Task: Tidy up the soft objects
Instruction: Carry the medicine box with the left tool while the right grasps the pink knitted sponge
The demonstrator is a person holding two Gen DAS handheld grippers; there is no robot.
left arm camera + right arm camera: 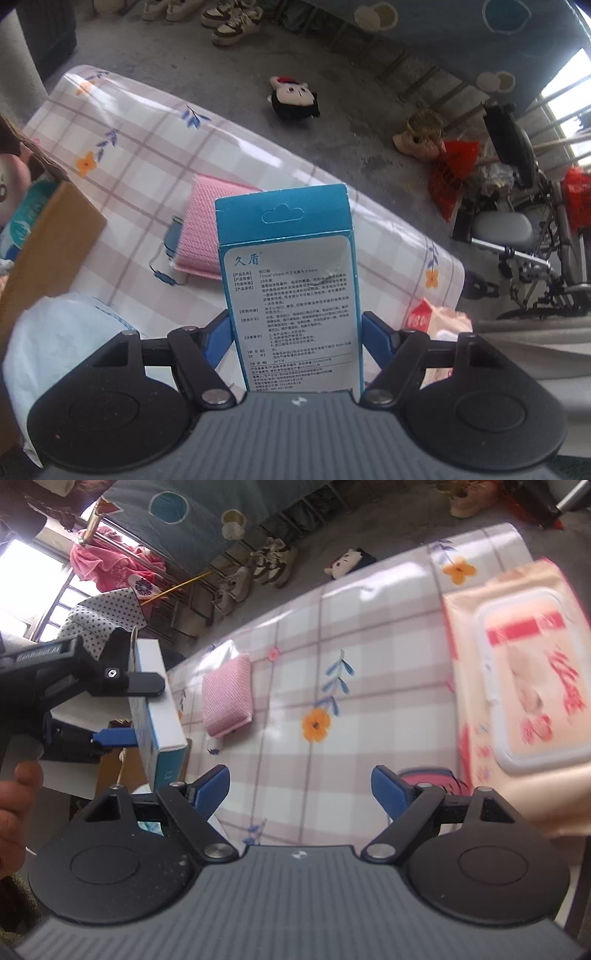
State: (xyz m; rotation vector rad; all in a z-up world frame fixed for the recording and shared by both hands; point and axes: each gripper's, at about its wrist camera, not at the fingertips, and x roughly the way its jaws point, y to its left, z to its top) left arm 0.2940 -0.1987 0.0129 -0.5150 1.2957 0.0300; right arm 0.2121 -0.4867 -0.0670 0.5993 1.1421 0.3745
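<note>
My left gripper (pixel 295 326) is shut on an upright blue and white carton (pixel 291 280) printed with text; its blue fingers (pixel 216 334) press on both sides. The right wrist view shows that same gripper (pixel 136 709) at the left, held by a hand (pixel 14 797), with the carton (pixel 159 709) above the table. My right gripper (pixel 301 788) is open over the checked tablecloth (pixel 369 686) with nothing between its fingers. A peach pack of wet wipes (pixel 517 701) lies just to its right. A pink pad (pixel 227 696) lies further back on the table.
A cardboard box (pixel 48 251) holding soft packs stands at the table's left, with a pale blue tissue pack (pixel 62 350) beside it. A blue cable (pixel 166 254) lies by the pink pad (pixel 207 221). A plush doll (pixel 293 98), shoes (pixel 232 22) and a bicycle (pixel 524 221) are on the floor beyond.
</note>
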